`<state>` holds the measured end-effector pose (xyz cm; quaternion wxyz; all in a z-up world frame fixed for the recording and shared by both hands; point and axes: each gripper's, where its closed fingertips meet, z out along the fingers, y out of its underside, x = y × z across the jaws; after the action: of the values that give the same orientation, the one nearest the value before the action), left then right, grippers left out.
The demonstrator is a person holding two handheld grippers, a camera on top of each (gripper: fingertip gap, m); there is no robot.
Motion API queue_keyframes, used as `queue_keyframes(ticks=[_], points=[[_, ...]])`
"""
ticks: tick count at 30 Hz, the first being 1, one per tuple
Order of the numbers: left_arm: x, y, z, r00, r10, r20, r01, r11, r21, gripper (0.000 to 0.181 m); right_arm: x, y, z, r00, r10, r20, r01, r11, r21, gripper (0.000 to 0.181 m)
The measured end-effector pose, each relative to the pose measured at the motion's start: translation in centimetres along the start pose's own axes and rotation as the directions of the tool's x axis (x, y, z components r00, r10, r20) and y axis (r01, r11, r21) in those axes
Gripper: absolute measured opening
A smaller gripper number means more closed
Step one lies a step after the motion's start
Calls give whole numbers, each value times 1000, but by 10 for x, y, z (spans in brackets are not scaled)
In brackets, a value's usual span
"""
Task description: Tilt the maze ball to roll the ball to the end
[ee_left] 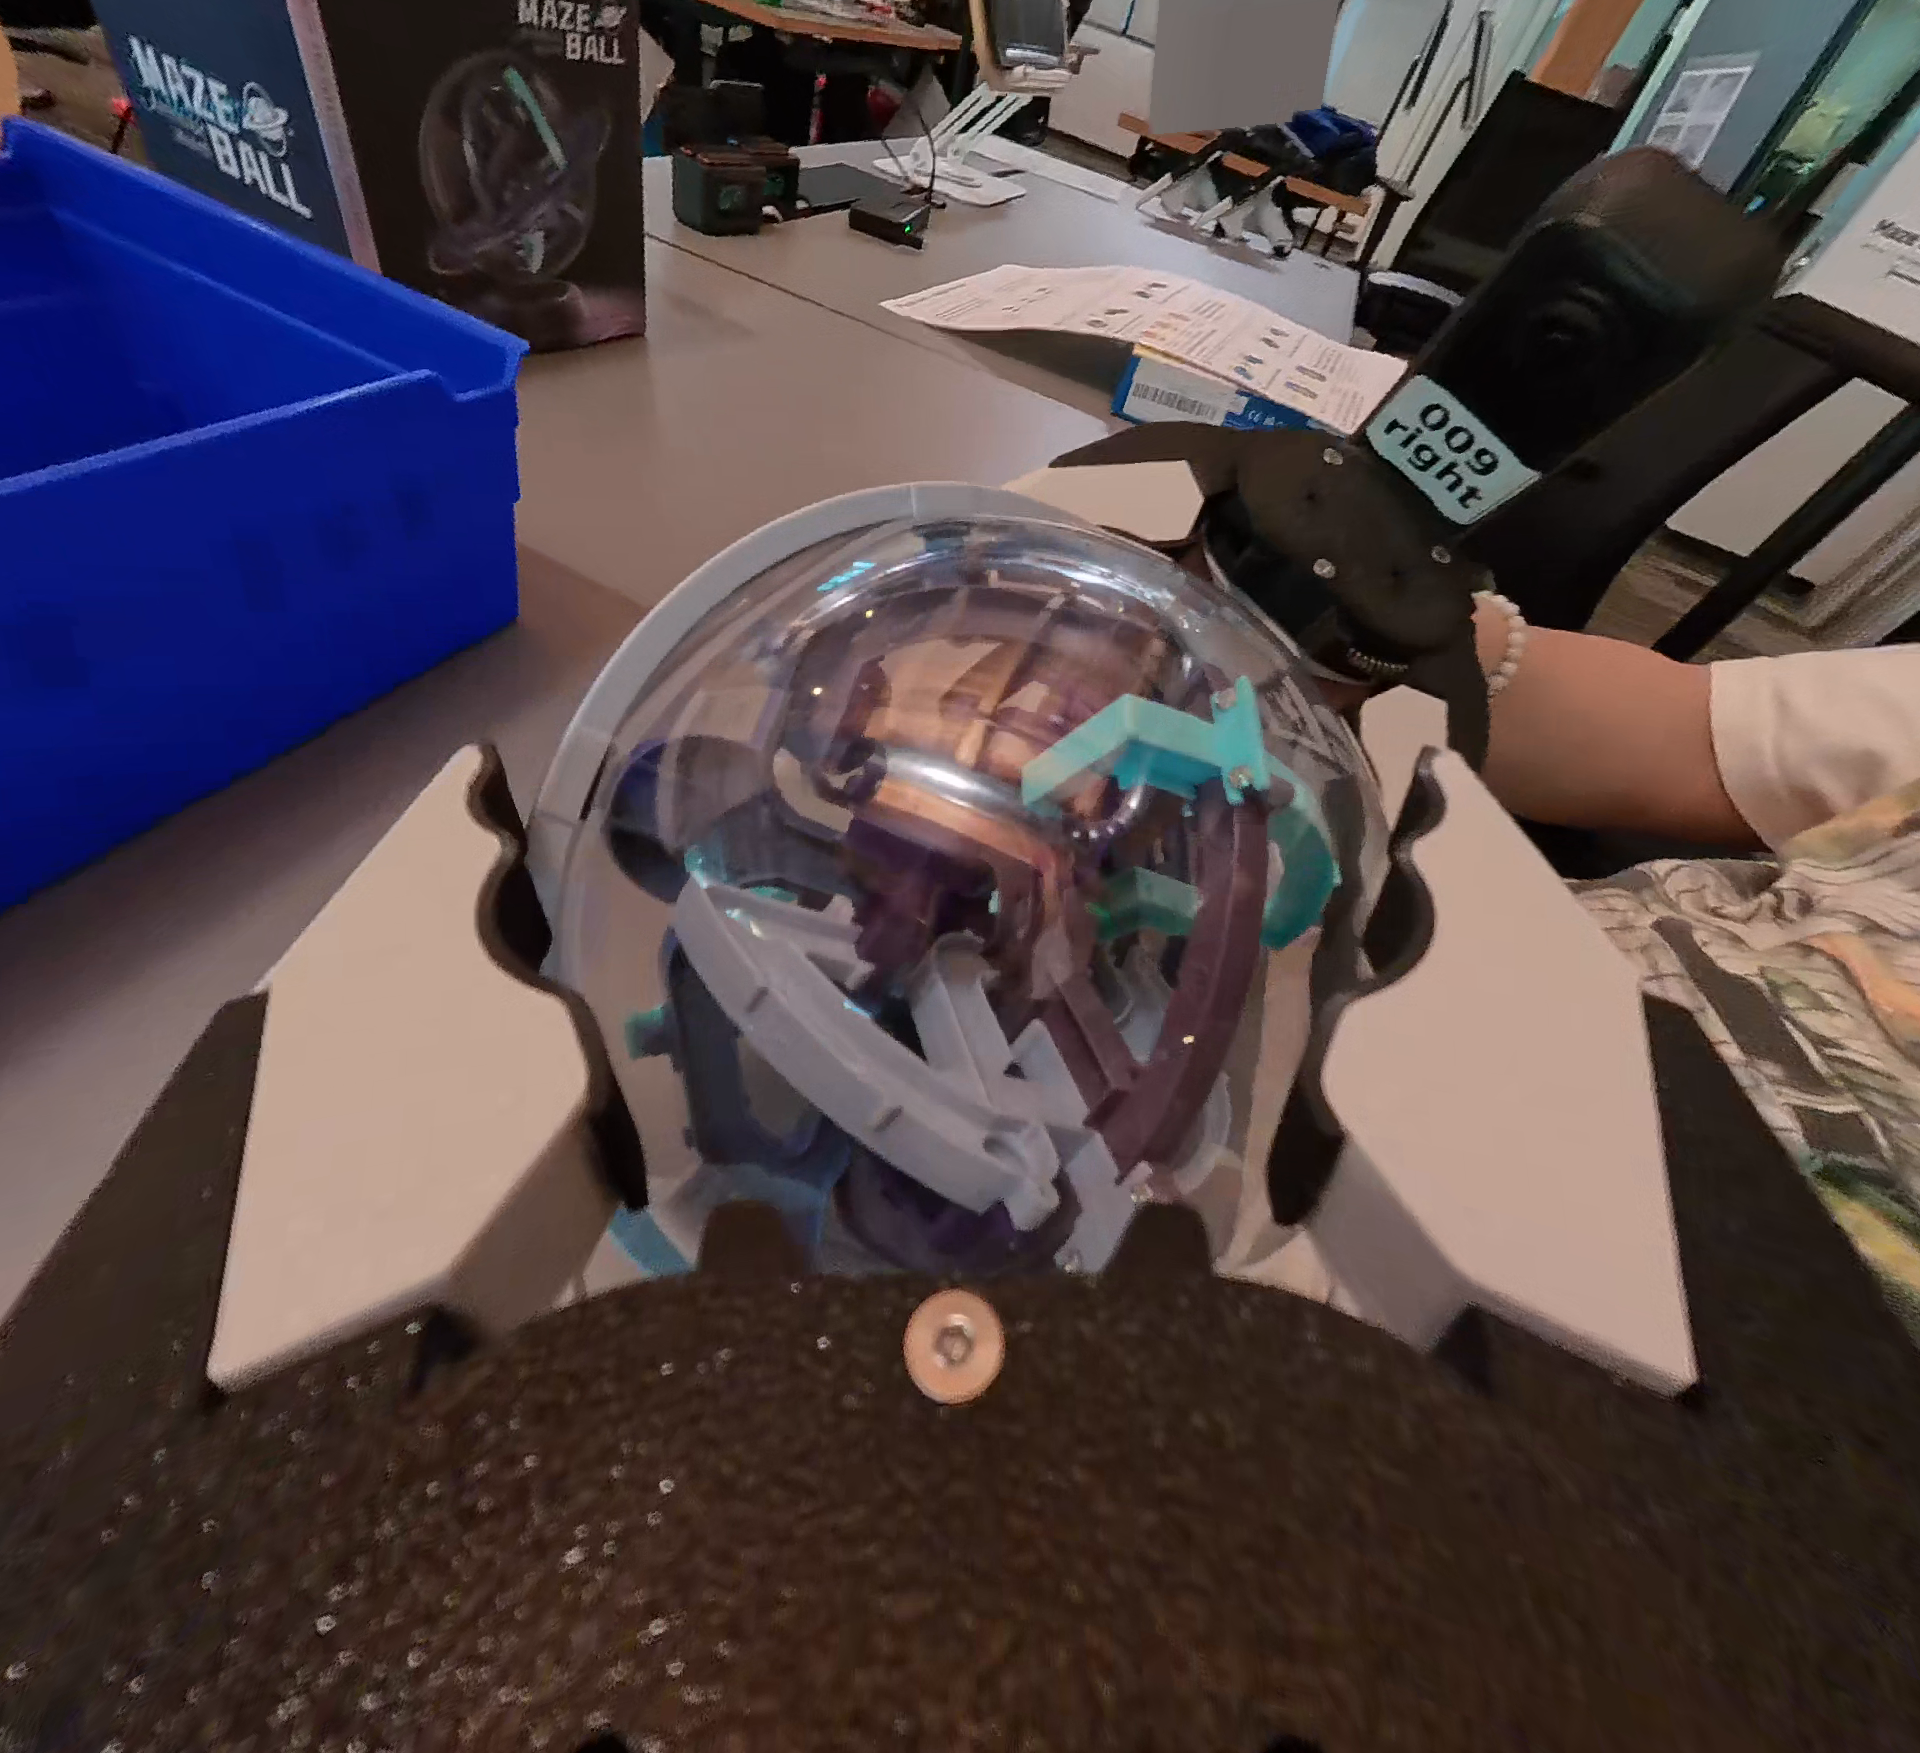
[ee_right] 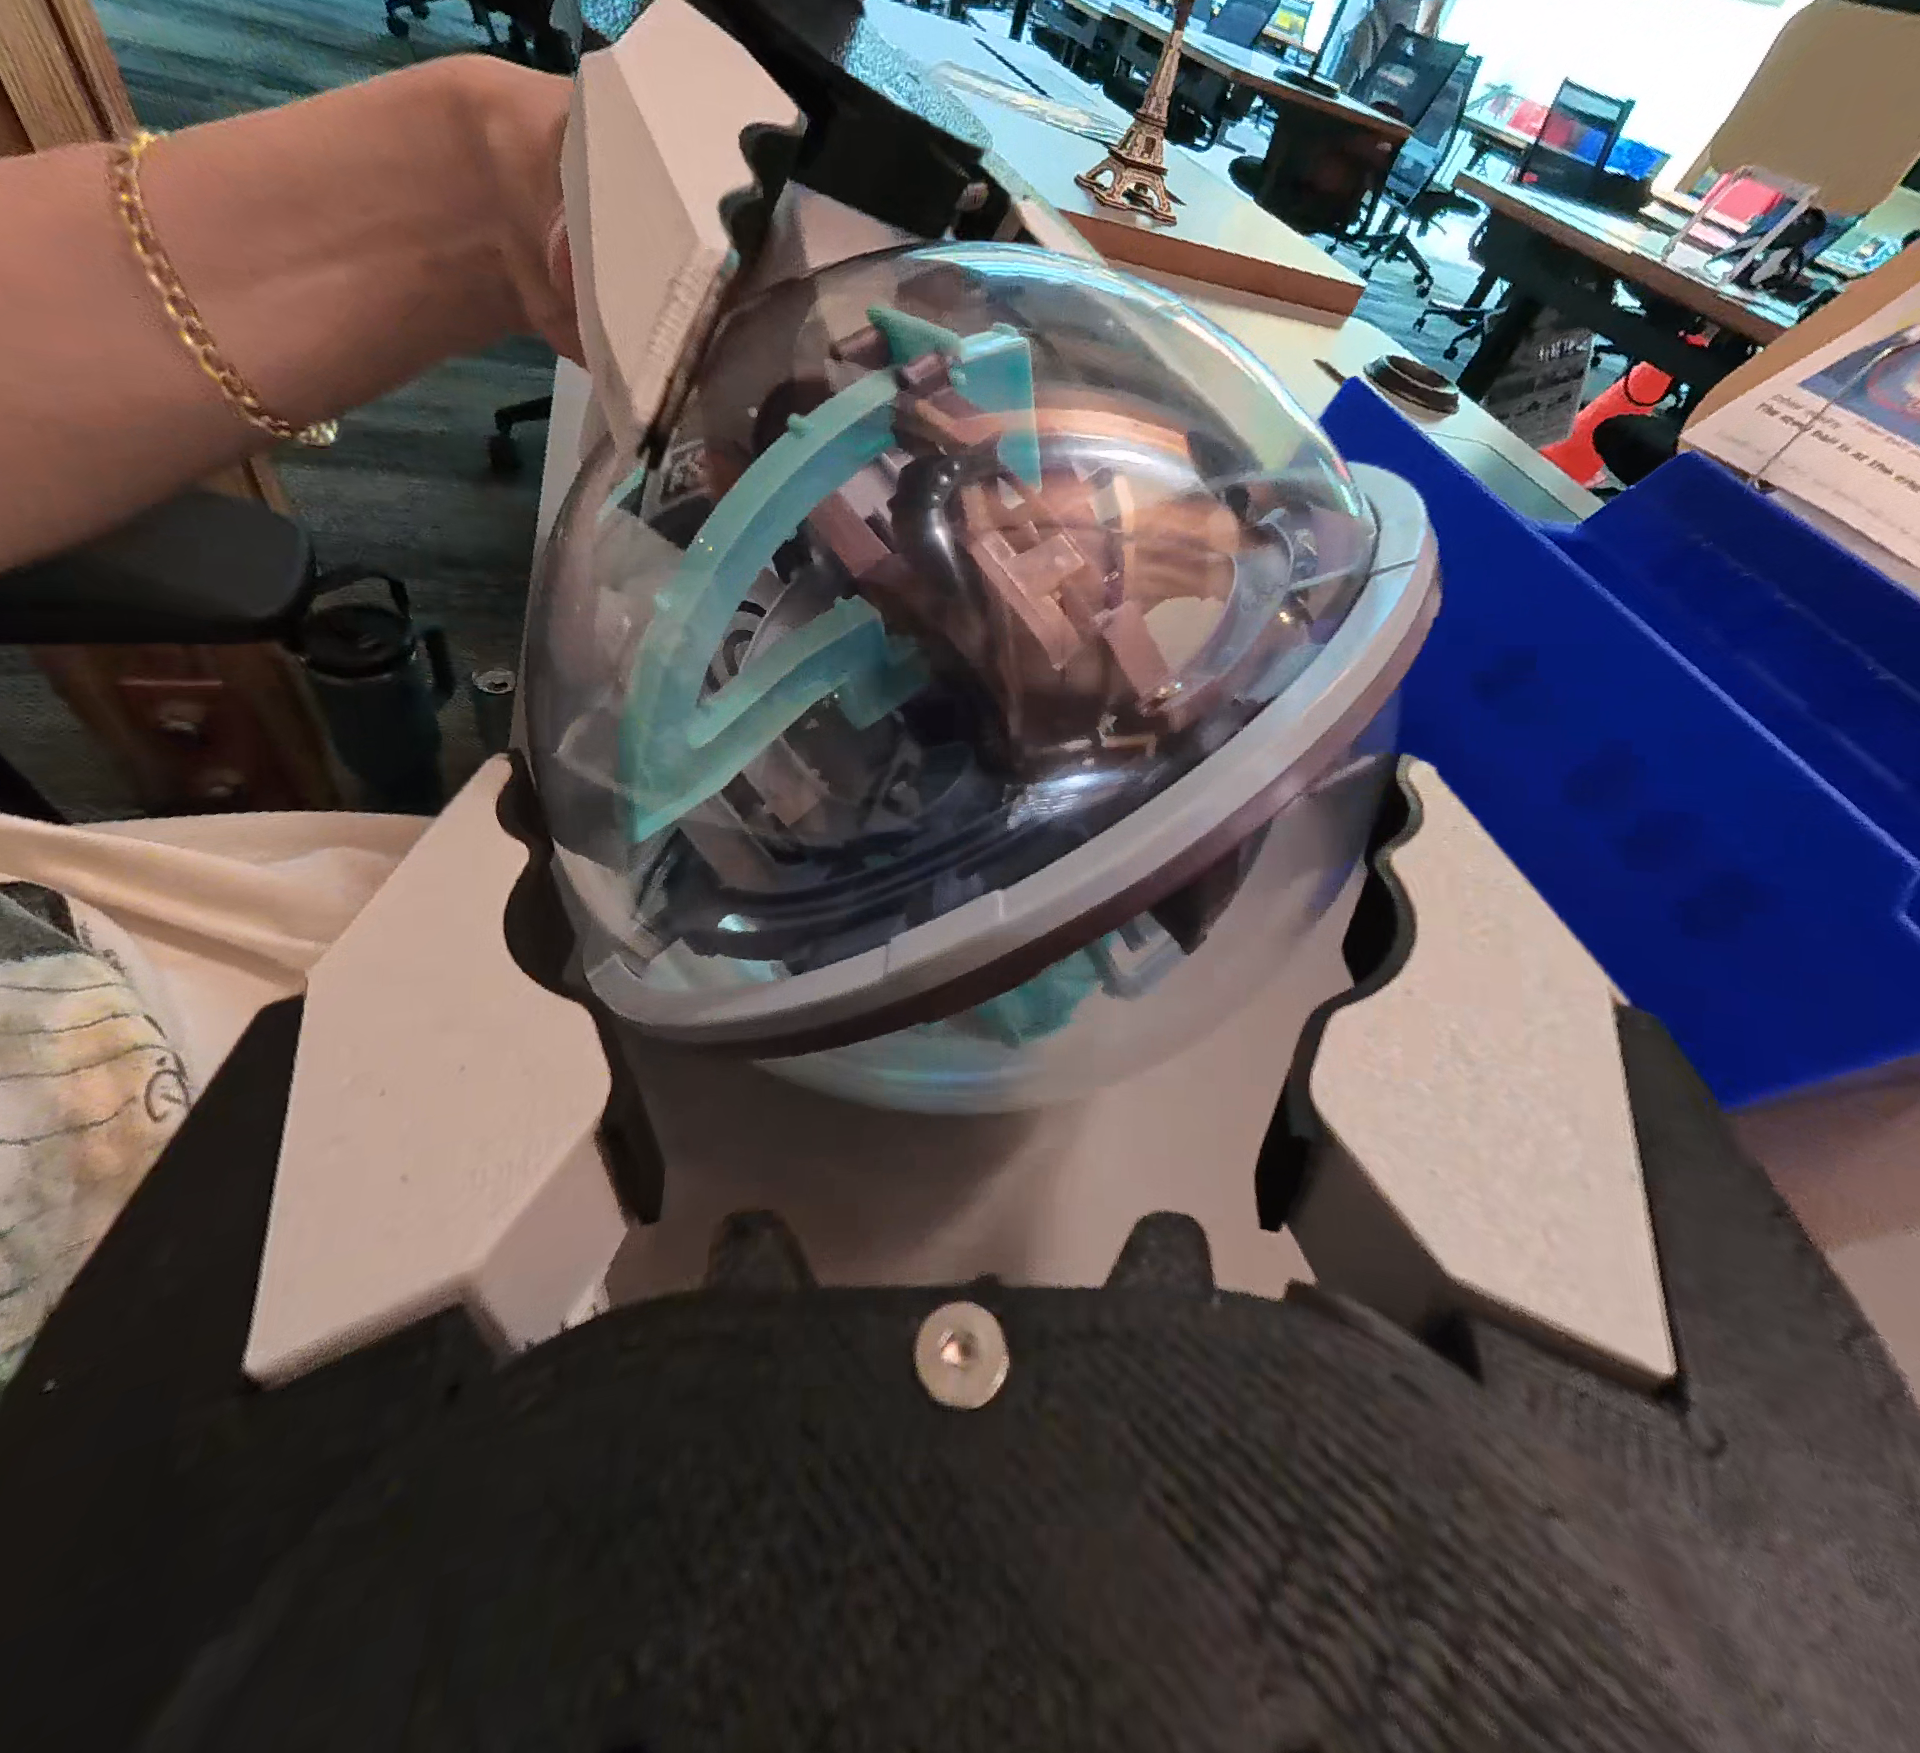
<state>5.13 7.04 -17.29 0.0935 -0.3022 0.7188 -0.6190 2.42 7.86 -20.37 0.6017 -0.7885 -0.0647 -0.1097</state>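
- Left wrist view: the left claw (ee_left: pixel 951 882) pinches the maze ball (ee_left: pixel 935 872), one pale finger against each side of the clear sphere, which fills the frame's centre above the grey surface (ee_left: pixel 748 415).
- Grey, purple and teal tracks cross inside the sphere; I cannot pick out the small rolling ball.
- At 2 o'clock the right claw (ee_left: pixel 1340 591) meets the sphere's far side, a person's forearm (ee_left: pixel 1600 747) behind it.
- A blue bin (ee_left: pixel 260 477) sits at 9 o'clock, a dark printed box (ee_left: pixel 416 124) at 11 o'clock, a paper leaflet (ee_left: pixel 1143 321) at 1 o'clock.
- Right wrist view: the right claw (ee_right: pixel 956 882) grips the maze ball (ee_right: pixel 935 643) just below its grey equator ring, which runs tilted.
- At 11 o'clock the left claw (ee_right: pixel 707 269) presses on the dome.
- The blue bin (ee_right: pixel 1662 768) lies at 3 o'clock, just beside the sphere; a small tower model (ee_right: pixel 1143 134) stands at 1 o'clock.
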Motion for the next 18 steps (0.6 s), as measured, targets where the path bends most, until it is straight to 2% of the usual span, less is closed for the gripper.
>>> queue_keyframes(ticks=[2,5,7,10,12,17,18], points=[[6,-8,-4,999,-15,-48,18,999,51,155,0,3,-1,999,-45,2,45,999,-15,150],[1,-24,-11,998,-24,-52,32,989,142,137,0,6,-2,992,-128,-10,128,991,-39,150],[-14,-30,-17,999,-8,48,0,985,170,157,-1,5,-1,988,-152,-15,151,988,-38,149],[-25,-39,-28,986,61,152,-92,974,205,157,3,6,-1,983,-178,-38,176,983,-46,146],[-23,-31,-27,990,57,133,-77,985,157,157,1,5,-2,975,-219,-36,218,975,-33,144],[-6,1,-5,1000,-15,-22,15,1000,19,158,1,6,-1,953,-301,-45,298,953,-53,143],[-5,-1,-3,1000,-17,-26,18,999,39,157,2,7,-2,947,-318,-52,315,948,-55,145]])
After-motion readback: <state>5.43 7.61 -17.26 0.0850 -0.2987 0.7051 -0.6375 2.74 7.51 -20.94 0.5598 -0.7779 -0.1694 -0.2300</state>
